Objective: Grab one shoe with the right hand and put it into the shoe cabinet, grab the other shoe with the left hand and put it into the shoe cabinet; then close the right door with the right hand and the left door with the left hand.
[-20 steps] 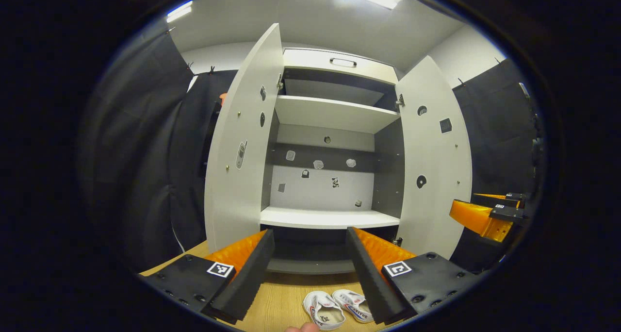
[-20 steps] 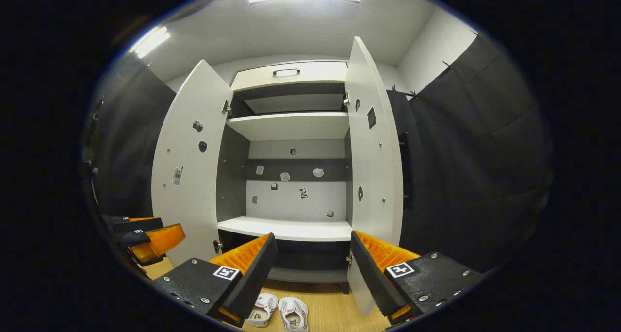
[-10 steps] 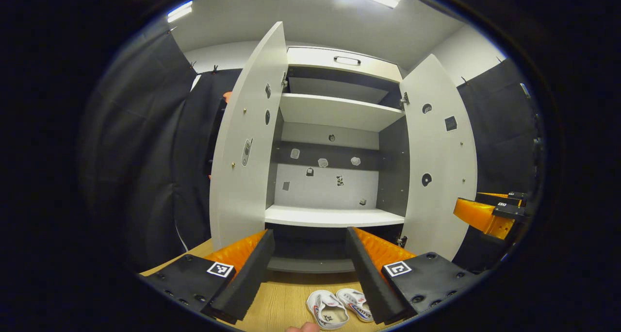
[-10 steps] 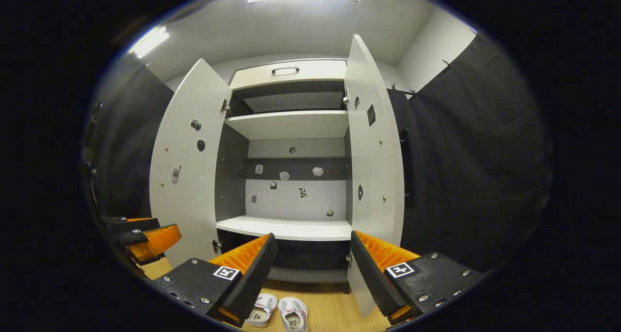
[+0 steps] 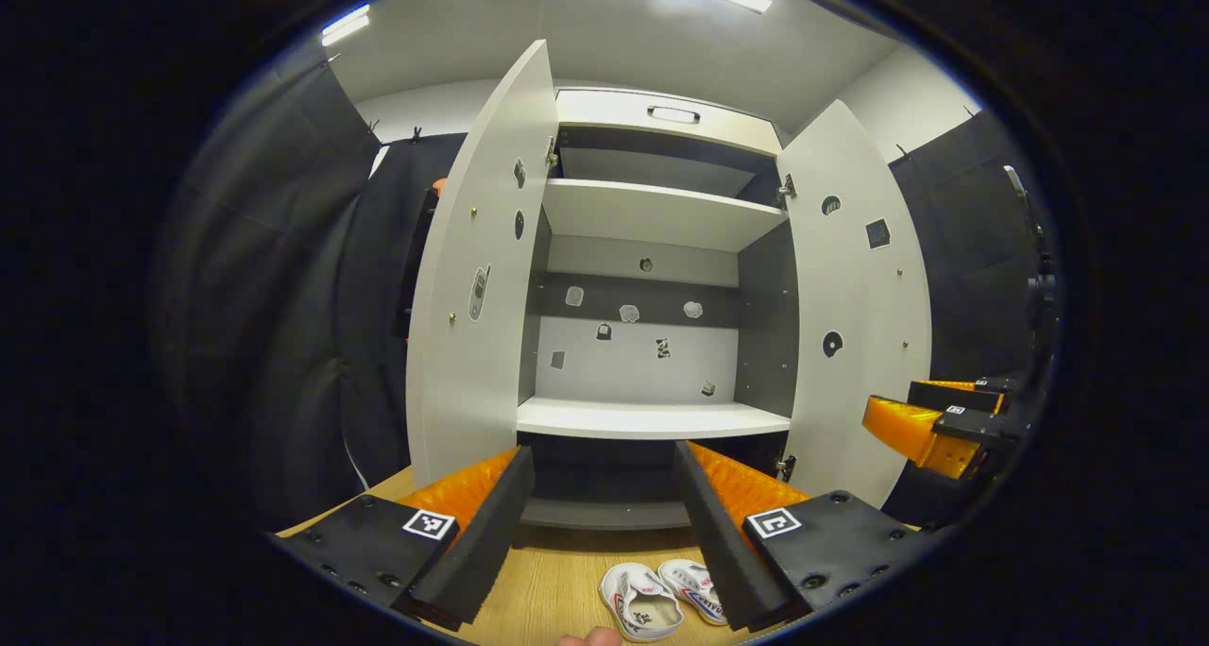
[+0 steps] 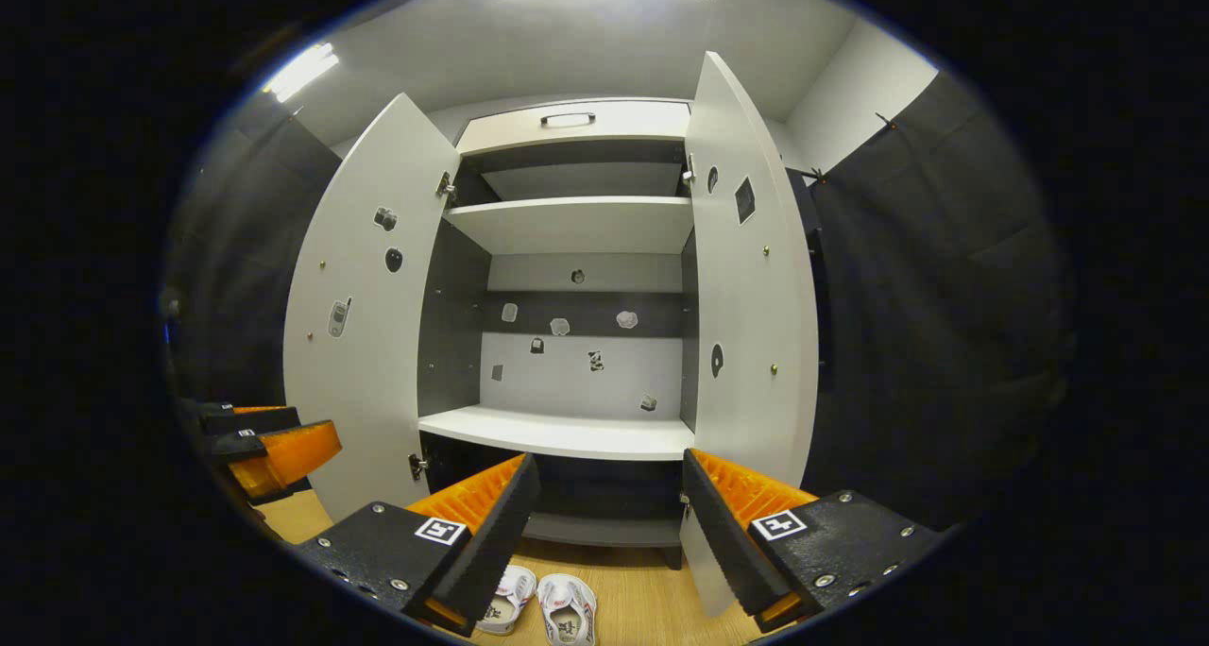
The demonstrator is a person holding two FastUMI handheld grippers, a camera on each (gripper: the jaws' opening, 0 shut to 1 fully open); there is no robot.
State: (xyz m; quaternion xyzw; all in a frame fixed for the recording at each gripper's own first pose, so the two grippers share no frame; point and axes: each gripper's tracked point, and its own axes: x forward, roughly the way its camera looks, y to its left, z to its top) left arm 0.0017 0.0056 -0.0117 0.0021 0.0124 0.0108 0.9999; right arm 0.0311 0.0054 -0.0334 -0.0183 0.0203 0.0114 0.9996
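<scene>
Left door: in the left gripper view the shoe cabinet's left door (image 5: 477, 278) stands wide open, swung out toward the camera, with small stickers on its inner face.
Shoe cabinet: the pale shoe cabinet (image 5: 652, 216) stands open straight ahead, with a wide white shelf across the middle, a second shelf above it, and a drawer with a handle at the top.
Right door: the right door (image 5: 855, 315) is also wide open, angled outward.
Left gripper: the left gripper (image 5: 604, 514) is held level in front of the cabinet, fingers spread apart with nothing between them.
Shoes: two white shoes (image 5: 661, 603) lie side by side, touching, on the wooden floor (image 5: 553, 580) just in front of the cabinet and below the gripper; in the right gripper view the same pair (image 6: 543, 608) lies low between the fingers.
Right gripper: the right gripper (image 6: 609, 514) faces the cabinet too, fingers parted and holding nothing; in the left gripper view it (image 5: 930, 419) shows at the far right edge, beside the open right door.
</scene>
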